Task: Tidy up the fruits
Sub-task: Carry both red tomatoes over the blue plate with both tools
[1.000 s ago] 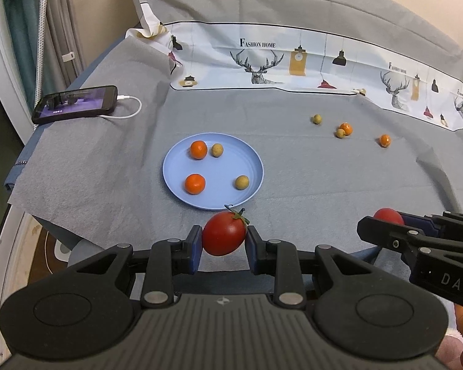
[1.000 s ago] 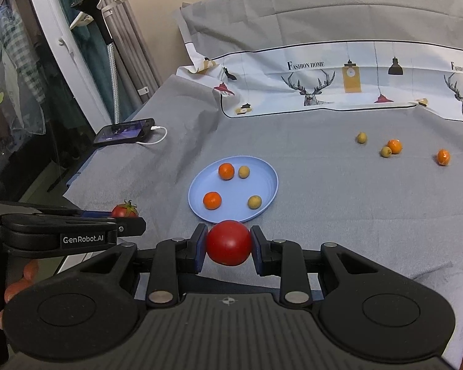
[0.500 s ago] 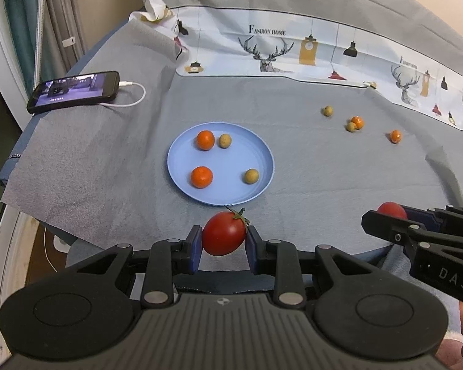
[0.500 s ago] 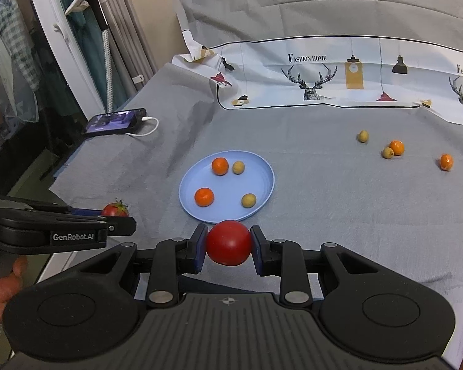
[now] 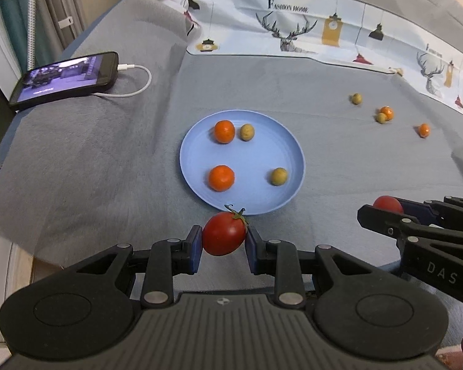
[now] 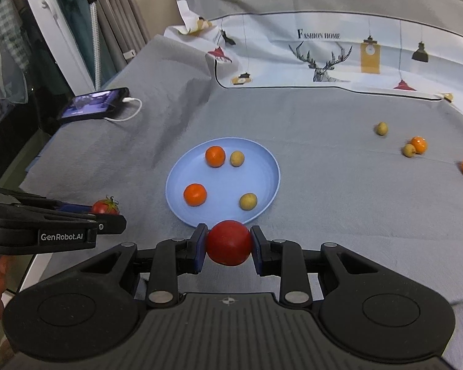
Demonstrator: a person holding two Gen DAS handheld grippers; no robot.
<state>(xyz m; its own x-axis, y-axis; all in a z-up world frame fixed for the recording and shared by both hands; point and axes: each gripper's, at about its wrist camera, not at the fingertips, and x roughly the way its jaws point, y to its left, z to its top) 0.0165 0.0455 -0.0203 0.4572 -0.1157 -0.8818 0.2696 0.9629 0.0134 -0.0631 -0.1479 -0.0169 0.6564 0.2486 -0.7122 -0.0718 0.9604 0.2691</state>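
Observation:
My left gripper (image 5: 223, 240) is shut on a red tomato with a green stem (image 5: 224, 233), just short of the near rim of a blue plate (image 5: 290, 157). My right gripper (image 6: 229, 245) is shut on a stemless red tomato (image 6: 229, 242), also at the plate's near rim (image 6: 270, 157). The plate holds two oranges (image 5: 224, 131) (image 5: 221, 178) and two small yellow-green fruits (image 5: 247, 132) (image 5: 278, 176). Several loose fruits lie far right on the grey cloth: two oranges (image 5: 386, 112) (image 5: 423, 130) and two yellow-green ones (image 5: 356, 98).
A phone (image 5: 64, 78) with a white charging cable lies at the far left edge of the table. A printed white cloth (image 5: 324, 30) lies across the back. The table's near edge drops off just under both grippers. Curtains hang on the left.
Both grippers have moved forward toward the plate, each still holding its tomato. The plate now looks larger and closer.

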